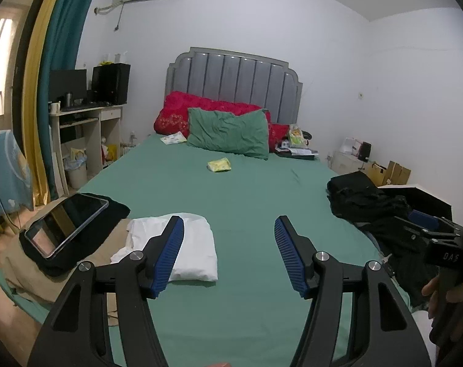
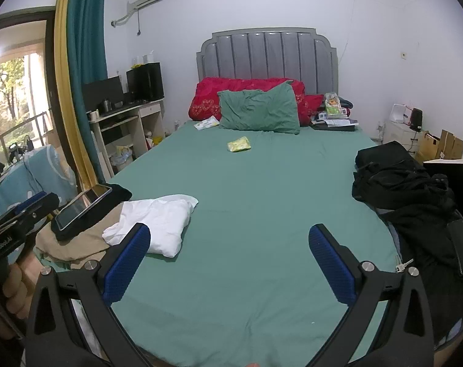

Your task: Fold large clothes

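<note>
A folded white garment (image 1: 182, 244) lies on the green bed sheet (image 1: 246, 208) at the near left; it also shows in the right wrist view (image 2: 158, 223). A heap of black clothes (image 1: 369, 202) lies at the bed's right edge, also in the right wrist view (image 2: 396, 180). My left gripper (image 1: 228, 229) is open and empty, hovering over the bed's near end, its left finger in front of the white garment. My right gripper (image 2: 230, 241) is open and empty over bare sheet between the two piles.
A tablet (image 1: 66, 223) rests on a black cloth over a beige garment (image 2: 75, 241) at the left edge. A green pillow (image 1: 228, 131), red quilt (image 1: 176, 113), yellow packet (image 1: 219, 165) and clutter lie toward the headboard. A desk (image 1: 87, 128) stands left of the bed.
</note>
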`<state>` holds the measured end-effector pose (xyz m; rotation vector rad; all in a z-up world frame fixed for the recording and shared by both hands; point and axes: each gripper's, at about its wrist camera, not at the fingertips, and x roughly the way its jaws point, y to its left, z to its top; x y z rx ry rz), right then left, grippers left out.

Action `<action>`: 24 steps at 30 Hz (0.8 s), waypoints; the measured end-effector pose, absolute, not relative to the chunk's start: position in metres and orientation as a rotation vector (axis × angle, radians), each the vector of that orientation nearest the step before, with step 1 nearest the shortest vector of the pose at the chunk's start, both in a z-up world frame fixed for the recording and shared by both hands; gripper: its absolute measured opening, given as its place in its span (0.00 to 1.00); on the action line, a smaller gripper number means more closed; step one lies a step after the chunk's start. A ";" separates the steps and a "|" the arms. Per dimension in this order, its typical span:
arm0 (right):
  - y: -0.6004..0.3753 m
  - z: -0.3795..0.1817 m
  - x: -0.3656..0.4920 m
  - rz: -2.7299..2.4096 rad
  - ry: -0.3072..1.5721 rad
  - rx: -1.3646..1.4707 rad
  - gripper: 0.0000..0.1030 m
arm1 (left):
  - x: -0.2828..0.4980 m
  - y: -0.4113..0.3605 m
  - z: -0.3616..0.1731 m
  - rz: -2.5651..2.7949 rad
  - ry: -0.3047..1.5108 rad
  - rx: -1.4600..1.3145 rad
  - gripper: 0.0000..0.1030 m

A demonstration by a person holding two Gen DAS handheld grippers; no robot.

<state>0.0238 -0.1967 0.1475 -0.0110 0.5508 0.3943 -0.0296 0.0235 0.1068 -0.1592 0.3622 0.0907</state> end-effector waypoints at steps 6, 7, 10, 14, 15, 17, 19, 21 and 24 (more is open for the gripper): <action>-0.199 0.149 0.025 0.392 0.556 -0.004 0.99 | -0.030 0.022 0.107 0.079 0.345 -0.162 0.63; -0.200 0.150 0.025 0.391 0.556 -0.001 0.99 | -0.030 0.021 0.107 0.080 0.346 -0.162 0.63; -0.202 0.151 0.025 0.391 0.554 0.002 0.99 | -0.029 0.020 0.107 0.084 0.353 -0.162 0.63; -0.204 0.151 0.025 0.389 0.550 0.007 0.99 | -0.029 0.020 0.108 0.078 0.354 -0.161 0.63; -0.204 0.151 0.025 0.387 0.550 0.007 0.99 | -0.029 0.020 0.109 0.075 0.354 -0.159 0.63; -0.204 0.151 0.025 0.387 0.550 0.009 0.99 | -0.030 0.021 0.109 0.071 0.352 -0.158 0.63; -0.204 0.151 0.026 0.388 0.549 0.008 0.99 | -0.030 0.021 0.109 0.067 0.353 -0.160 0.63; -0.205 0.151 0.026 0.387 0.551 0.007 0.99 | -0.030 0.022 0.110 0.066 0.354 -0.160 0.63; -0.205 0.151 0.026 0.385 0.550 0.010 0.99 | -0.031 0.023 0.109 0.060 0.357 -0.161 0.63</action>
